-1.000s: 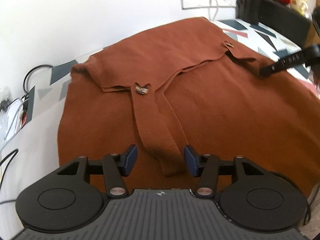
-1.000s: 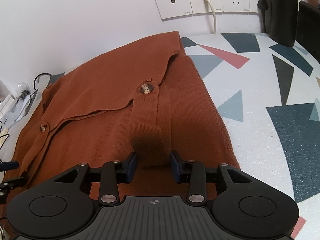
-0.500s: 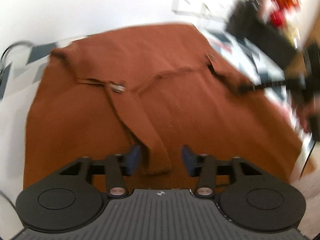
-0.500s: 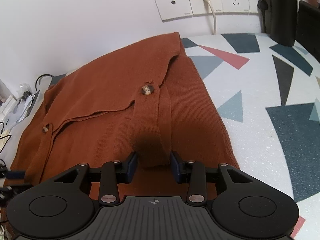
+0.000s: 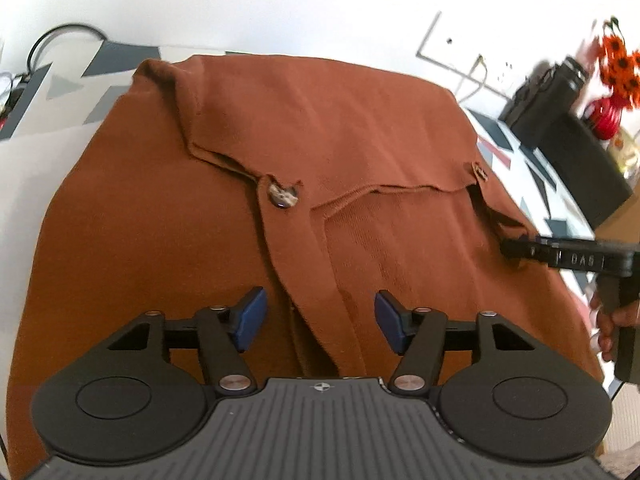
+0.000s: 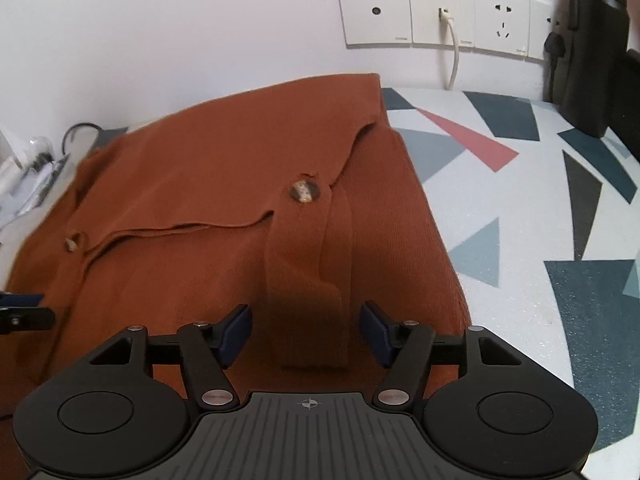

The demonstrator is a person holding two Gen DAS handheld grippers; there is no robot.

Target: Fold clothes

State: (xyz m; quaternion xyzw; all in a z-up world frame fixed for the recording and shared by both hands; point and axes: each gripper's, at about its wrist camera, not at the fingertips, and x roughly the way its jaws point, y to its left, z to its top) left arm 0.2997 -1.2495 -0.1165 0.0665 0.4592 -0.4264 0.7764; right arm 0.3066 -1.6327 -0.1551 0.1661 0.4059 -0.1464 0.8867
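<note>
the rust-brown garment (image 5: 168, 240) runs under the left gripper's body at the near edge, so its near hem is hidden; the right wrist view hides it (image 6: 192, 184) the same way. the hand (image 5: 612, 324) at the right edge is cut off. the orange flowers (image 5: 620, 66) far right are blurred. the clutter (image 6: 32, 168) at far left is too blurred to name.

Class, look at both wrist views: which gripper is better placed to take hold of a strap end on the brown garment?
Probably the right gripper: its strap lies centred between opening jaws. The left gripper has its strap running off-centre, also untouched.
</note>
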